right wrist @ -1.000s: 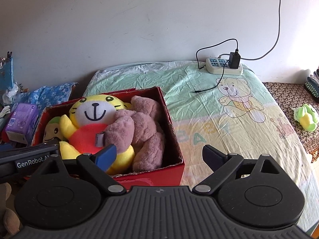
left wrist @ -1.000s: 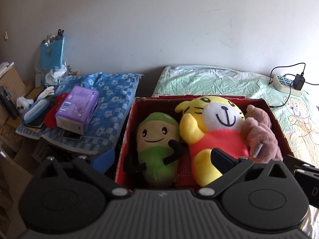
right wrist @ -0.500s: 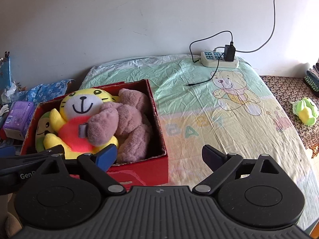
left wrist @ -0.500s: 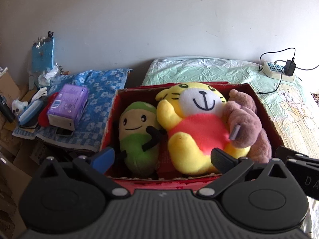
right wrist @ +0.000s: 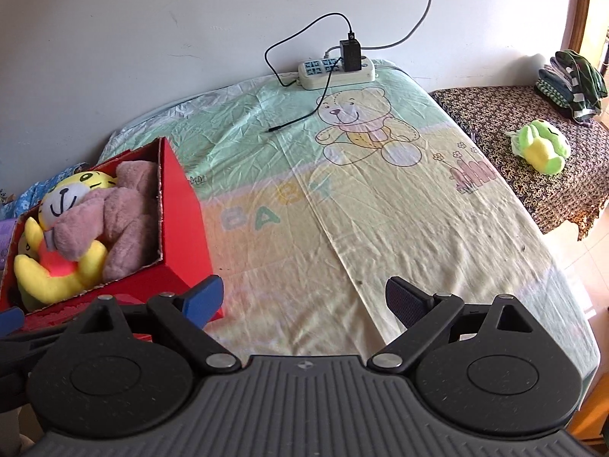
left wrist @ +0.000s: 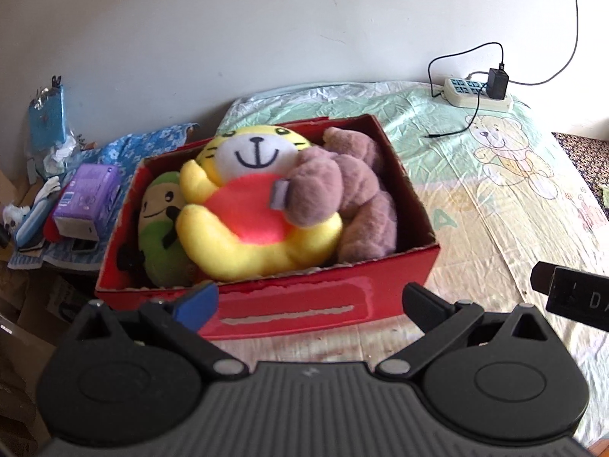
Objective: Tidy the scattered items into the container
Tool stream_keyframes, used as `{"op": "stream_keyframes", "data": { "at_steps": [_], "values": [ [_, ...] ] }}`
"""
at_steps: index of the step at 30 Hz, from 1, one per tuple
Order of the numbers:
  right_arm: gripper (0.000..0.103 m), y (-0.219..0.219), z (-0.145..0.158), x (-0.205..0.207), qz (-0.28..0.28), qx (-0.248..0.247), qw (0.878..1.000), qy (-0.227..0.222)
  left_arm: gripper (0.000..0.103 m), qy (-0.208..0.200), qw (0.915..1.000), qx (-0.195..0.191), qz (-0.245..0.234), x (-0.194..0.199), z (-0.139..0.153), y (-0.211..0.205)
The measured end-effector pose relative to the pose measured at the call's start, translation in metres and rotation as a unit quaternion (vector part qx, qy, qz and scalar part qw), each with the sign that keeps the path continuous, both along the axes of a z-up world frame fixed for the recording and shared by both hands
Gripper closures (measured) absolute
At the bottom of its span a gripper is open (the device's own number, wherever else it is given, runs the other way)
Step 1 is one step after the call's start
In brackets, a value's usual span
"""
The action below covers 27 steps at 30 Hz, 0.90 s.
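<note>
Wide bed (right wrist: 380, 209) under its teddy-print sheet, and it looks all but bare: no toy lies loose on the sheet in either view. The red box (left wrist: 304, 301) sits at the bed's left end, and it's packed. Yellow tiger (left wrist: 243, 209) sprawled across the middle, brown plush (left wrist: 354, 198) wedged against the right wall with one limb over the tiger's red belly, green plush (left wrist: 160, 224) tucked down the left side. All three lie inside the walls; nothing hangs over the rim.

So most of the job reads as done. What could be left? One small green frog toy (right wrist: 540, 148) sits well apart on the dark patterned cover to the right of the bed, beside a pile of folded clothes (right wrist: 571, 83). If it counts as scattered, it's the last pick. A power strip (right wrist: 335, 70) with its loose cable rests at the head of the bed; I'd judge that no part of the tidy.

Left gripper (left wrist: 310, 302) hangs just in front of the box, jaws spread wide, holding nothing. Right gripper (right wrist: 304, 299) hovers over bare sheet, also spread and empty, with the frog off to its right.
</note>
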State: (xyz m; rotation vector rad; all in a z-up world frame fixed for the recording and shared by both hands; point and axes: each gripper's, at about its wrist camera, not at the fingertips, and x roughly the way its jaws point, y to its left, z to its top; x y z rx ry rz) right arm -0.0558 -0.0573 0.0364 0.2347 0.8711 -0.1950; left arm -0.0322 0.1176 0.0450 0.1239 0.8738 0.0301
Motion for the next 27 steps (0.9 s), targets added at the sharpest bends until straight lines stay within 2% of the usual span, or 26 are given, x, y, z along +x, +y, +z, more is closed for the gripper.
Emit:
{"op": "stream_keyframes", "data": {
  "at_steps": [4,10,14,27],
  "values": [
    [0.009,-0.009,-0.005,-0.005,0.018,-0.001,1.0,0.005,0.0,0.006,1.0,0.002,0.003,-0.009,-0.006,-0.016],
    [0.009,0.0,-0.016,-0.011,0.07,-0.019,0.997,0.004,0.0,0.024,0.9987,-0.007,0.045,-0.022,-0.024,-0.014],
    [0.009,0.011,-0.02,-0.007,0.096,-0.005,0.995,0.022,0.0,0.034,0.9969,-0.01,0.07,-0.029,-0.031,0.001],
    [0.009,0.077,-0.012,0.005,0.134,-0.014,0.991,0.008,0.0,0.033,0.9942,-0.004,0.102,-0.022,-0.025,0.067]
  ]
}}
